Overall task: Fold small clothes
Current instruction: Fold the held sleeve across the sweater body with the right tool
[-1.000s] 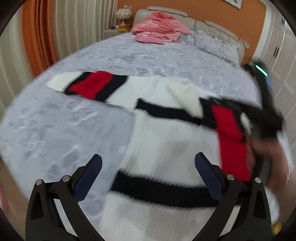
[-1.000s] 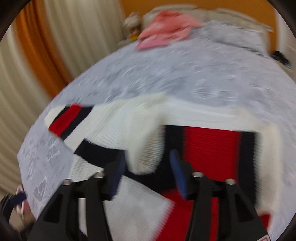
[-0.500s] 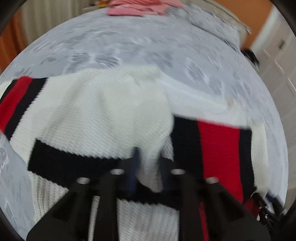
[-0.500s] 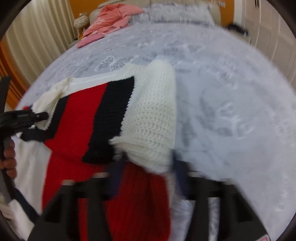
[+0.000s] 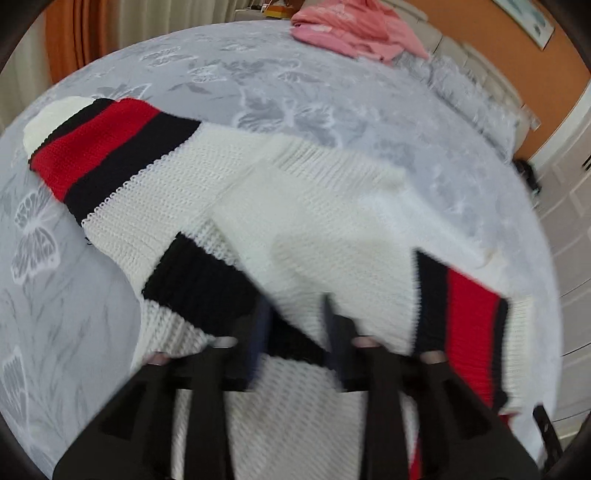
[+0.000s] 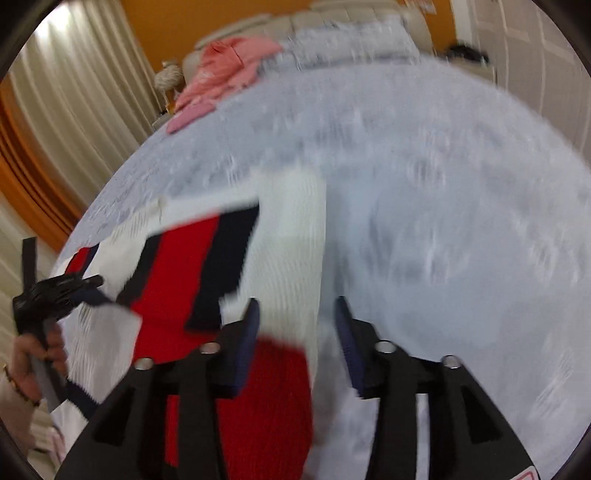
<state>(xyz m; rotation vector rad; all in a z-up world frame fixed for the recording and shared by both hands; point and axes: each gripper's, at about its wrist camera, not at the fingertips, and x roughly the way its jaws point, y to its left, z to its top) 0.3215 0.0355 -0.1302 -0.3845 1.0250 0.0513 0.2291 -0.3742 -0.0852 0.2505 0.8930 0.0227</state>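
A white knit sweater (image 5: 314, 221) with red and black bands lies spread on the grey bed cover (image 5: 258, 81). One striped sleeve (image 5: 103, 147) stretches out to the left; the other sleeve (image 5: 469, 314) is folded in across the body. My left gripper (image 5: 297, 332) hangs low over the sweater's middle, its jaws opening, with knit lying under the gap and no pad pressing it. In the right wrist view, my right gripper (image 6: 297, 332) is opening over the folded sleeve's white cuff (image 6: 291, 240), not pinching it. A hand (image 6: 37, 354) holds the left gripper (image 6: 55, 291) at the left edge.
A pink garment (image 5: 354, 29) lies by the headboard at the far end of the bed. Cream and orange curtains (image 6: 85, 92) hang on the left; white wardrobe doors (image 5: 569, 221) stand on the right. A dark object (image 5: 528, 173) sits beside the bed.
Both grippers closed on bunched white knit half a second ago; now their jaws stand apart and the fabric lies flat. The right sleeve has been laid across the body.
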